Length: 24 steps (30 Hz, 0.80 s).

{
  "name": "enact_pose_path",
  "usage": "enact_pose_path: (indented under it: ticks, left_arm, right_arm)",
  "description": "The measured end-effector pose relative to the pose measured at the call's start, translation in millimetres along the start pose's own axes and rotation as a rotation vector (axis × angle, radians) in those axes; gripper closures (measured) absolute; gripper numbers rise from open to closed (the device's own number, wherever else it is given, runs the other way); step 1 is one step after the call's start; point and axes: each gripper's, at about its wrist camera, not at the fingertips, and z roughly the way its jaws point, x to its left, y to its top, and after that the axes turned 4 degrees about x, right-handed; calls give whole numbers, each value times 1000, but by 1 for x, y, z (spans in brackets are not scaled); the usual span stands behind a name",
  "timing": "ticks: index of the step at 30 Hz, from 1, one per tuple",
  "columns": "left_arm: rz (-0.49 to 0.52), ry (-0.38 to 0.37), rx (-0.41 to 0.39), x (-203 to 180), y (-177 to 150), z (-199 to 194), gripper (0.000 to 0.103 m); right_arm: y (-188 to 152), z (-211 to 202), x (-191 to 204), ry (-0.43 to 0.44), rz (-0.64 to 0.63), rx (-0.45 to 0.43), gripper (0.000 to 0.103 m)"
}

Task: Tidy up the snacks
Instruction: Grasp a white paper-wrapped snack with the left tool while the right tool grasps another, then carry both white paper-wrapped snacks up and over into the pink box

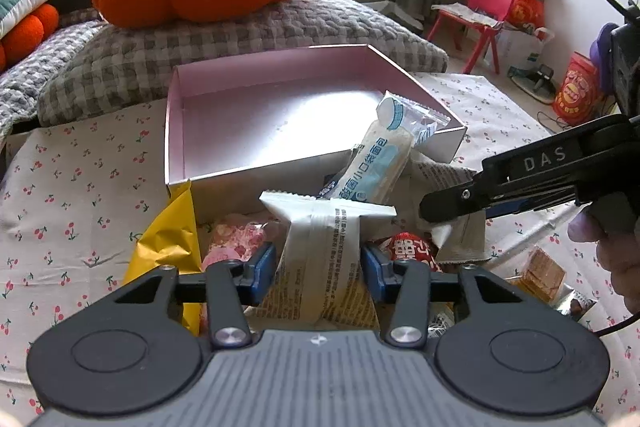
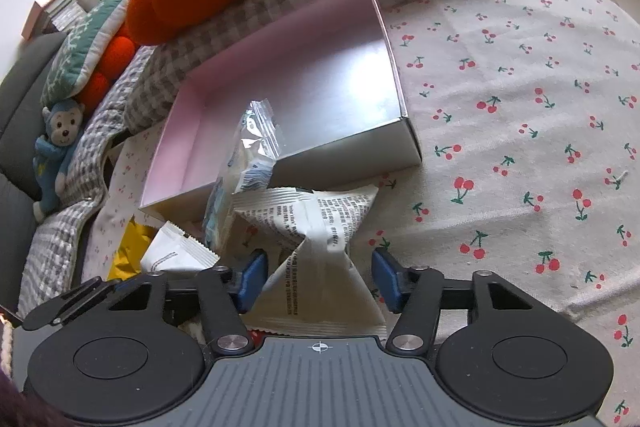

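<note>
Progress check: barely started. The pink box (image 1: 280,115) sits centre frame in the left wrist view on the cherry-print cloth (image 1: 80,187) over the worktop, and its floor is bare; only a blue-and-white bread packet (image 1: 380,163) leans over its near wall, tip poking in, not properly inside. The rest of the snacks are still piled in front of the box at lower centre: a yellow bag (image 1: 168,239), a pink wrapped sweet (image 1: 236,239), a red packet (image 1: 412,247), a small tan packet (image 1: 544,271) at lower right. Left gripper (image 1: 318,263): jaws narrowed onto a white printed sachet (image 1: 320,247), blue pads touching both sides, sachet pinched in at the waist, so I read it as gripped. Right gripper (image 2: 318,279): jaws partly closed around a second white sachet (image 2: 320,247), which is crumpled and twisted; left pad looks in contact, a gap shows at the right pad, so I can't tell if it's clamped. Judgement: two sachets being picked, everything else still to go into the box.
</note>
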Motion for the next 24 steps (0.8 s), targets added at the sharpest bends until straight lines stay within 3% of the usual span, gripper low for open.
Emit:
enact_pose_path:
  ticks: [9,24]
  left_arm:
    - [-43,8,-15,2,2,-7,68]
    - [-120,-31,-11,6,4,-19,72]
  right_arm:
    - [0,-5,5,-47,-3,-4,70]
    - [1,-28,2,-70,34,-11,72]
